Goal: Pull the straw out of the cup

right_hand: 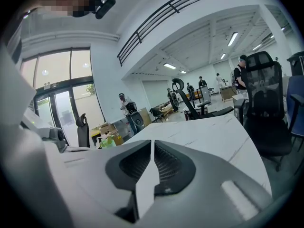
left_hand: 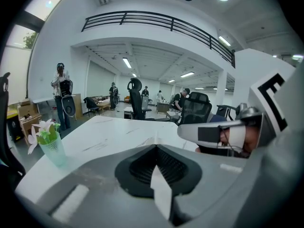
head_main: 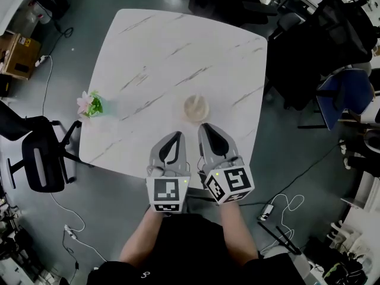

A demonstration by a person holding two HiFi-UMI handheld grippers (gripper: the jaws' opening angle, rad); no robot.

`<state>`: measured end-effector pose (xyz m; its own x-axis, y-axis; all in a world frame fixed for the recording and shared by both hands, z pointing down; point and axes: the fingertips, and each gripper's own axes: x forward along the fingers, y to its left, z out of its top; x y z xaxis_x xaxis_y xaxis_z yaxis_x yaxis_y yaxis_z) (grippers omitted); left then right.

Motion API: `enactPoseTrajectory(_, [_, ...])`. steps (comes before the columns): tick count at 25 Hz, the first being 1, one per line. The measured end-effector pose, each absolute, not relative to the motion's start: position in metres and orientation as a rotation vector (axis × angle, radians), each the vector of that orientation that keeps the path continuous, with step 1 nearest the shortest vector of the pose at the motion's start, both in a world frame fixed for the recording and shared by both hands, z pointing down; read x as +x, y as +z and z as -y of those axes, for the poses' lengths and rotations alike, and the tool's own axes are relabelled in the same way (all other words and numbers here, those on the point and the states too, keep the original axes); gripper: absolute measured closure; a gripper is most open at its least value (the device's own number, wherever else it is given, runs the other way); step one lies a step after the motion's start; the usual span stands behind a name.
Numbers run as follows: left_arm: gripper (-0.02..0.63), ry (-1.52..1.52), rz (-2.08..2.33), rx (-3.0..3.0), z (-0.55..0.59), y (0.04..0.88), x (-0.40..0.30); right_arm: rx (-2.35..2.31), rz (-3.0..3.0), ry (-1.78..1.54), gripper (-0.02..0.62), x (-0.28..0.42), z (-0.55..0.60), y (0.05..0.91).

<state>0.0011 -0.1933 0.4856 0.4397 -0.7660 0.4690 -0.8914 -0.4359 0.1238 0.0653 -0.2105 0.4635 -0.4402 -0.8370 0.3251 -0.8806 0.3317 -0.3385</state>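
Observation:
A pale cup (head_main: 196, 107) stands on the white marble table (head_main: 154, 52), right of its middle; seen from straight above, its straw cannot be made out. My left gripper (head_main: 176, 135) is shut and empty, near the table's front edge, just short of the cup and to its left. My right gripper (head_main: 205, 126) is also shut and empty, its tip almost at the cup's near side. In the left gripper view the jaws (left_hand: 156, 146) are pressed together, and the cup is hidden. The right gripper view shows its jaws (right_hand: 152, 141) closed too, with no cup in sight.
A small green pot of pink flowers (head_main: 90, 104) (left_hand: 50, 144) sits at the table's left edge. Black office chairs (head_main: 38, 153) stand left of the table and more chairs (head_main: 332, 94) to the right. Cables lie on the grey floor (head_main: 279, 209).

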Motion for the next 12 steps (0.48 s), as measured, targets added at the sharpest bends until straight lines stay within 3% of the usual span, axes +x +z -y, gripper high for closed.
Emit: enactPoseTrajectory(12, [0.604,0.515,1.396,2.318,0.212,0.500,-0.005,1.589,2.445,0.767,0.546,0.059,0.236,0.486])
